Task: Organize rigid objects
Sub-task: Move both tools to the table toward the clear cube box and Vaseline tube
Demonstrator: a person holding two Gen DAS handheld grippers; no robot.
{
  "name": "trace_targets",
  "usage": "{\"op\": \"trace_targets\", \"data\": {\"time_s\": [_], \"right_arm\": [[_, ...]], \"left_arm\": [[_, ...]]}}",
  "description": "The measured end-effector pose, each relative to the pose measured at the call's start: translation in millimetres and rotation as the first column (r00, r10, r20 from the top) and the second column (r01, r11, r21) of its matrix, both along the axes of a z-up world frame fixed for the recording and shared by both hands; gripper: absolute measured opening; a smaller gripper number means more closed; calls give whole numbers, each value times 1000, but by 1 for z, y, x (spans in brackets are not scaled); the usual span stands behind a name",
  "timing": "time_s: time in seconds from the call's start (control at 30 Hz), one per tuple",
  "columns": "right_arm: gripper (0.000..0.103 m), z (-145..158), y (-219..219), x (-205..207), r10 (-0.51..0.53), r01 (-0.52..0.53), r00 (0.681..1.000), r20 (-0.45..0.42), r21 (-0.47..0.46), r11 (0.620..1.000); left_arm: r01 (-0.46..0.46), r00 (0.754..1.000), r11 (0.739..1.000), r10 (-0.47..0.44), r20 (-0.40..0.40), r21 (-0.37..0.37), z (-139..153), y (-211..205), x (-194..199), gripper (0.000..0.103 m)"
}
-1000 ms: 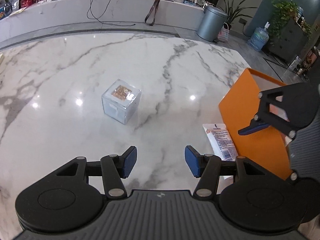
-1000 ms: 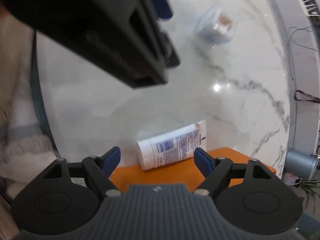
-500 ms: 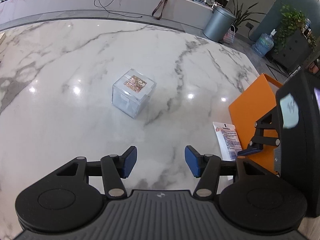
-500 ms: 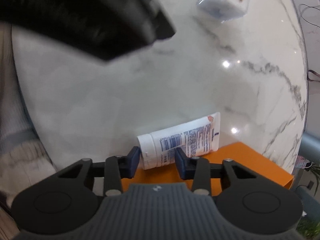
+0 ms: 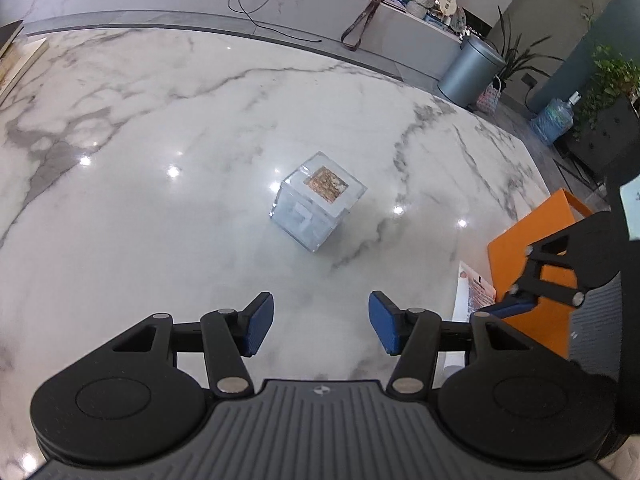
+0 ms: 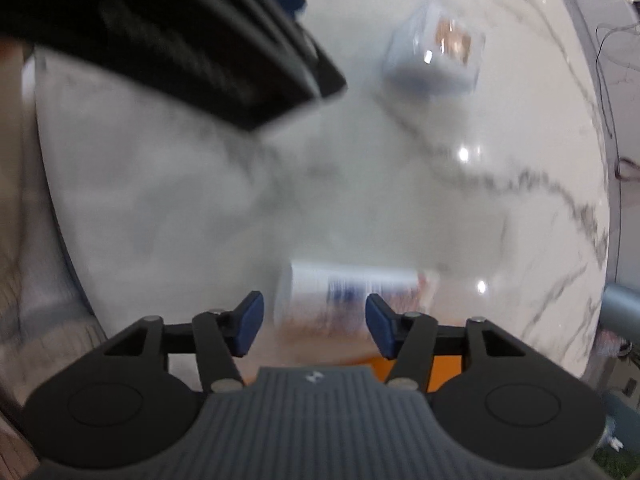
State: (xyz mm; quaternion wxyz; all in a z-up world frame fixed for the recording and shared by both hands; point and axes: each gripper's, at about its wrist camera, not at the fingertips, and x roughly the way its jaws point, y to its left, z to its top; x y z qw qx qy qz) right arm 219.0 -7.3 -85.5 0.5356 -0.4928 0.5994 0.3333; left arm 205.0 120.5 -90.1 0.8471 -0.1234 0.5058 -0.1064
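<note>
A clear plastic cube box [image 5: 318, 204] with a brown picture on top sits on the marble table [image 5: 160, 128], ahead of my open, empty left gripper [image 5: 321, 328]. It also shows, blurred, in the right wrist view [image 6: 434, 56]. A white tube with printed label [image 6: 352, 296] lies beside an orange box [image 5: 536, 276]; its end shows in the left wrist view [image 5: 474, 292]. My right gripper [image 6: 312, 326] is open just above the tube and holds nothing. The right gripper also shows at the right edge of the left wrist view [image 5: 520, 304].
The orange box [image 6: 448, 368] stands at the table's right front corner. A grey bin [image 5: 470, 72], plants and a water bottle [image 5: 554, 120] stand beyond the table. A long counter [image 5: 200, 4] with cables runs behind. The left gripper's body [image 6: 180, 32] fills the right view's upper left.
The right gripper narrowed half a second ago and has opened wide again, moving fast; its view is blurred. The left gripper has shifted left and back, so the cube sits further right in its view.
</note>
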Motion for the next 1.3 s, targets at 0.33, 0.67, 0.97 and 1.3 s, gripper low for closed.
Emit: {"op": "trace_targets", "data": {"time_s": [0.33,0.67,0.97,1.3], "right_arm": [[30,-25,-11,9,10,-7,999,37,-83,996],[30,-10,7,37,-96,76,975,201,105,992],[43,20,-4,38,-217,180,968,123,257,950],[58,12,7,29,-224,208,974,17,312,927]], "left_arm": [[-6,1000,1000,6,20,15,-1,0,2,64],[32,986,989,-55,159,145,0,-7,16,79],[181,915,926,-282,288,332,-8,-30,23,86],[215,911,928,-302,280,303,-15,-35,34,79]]}}
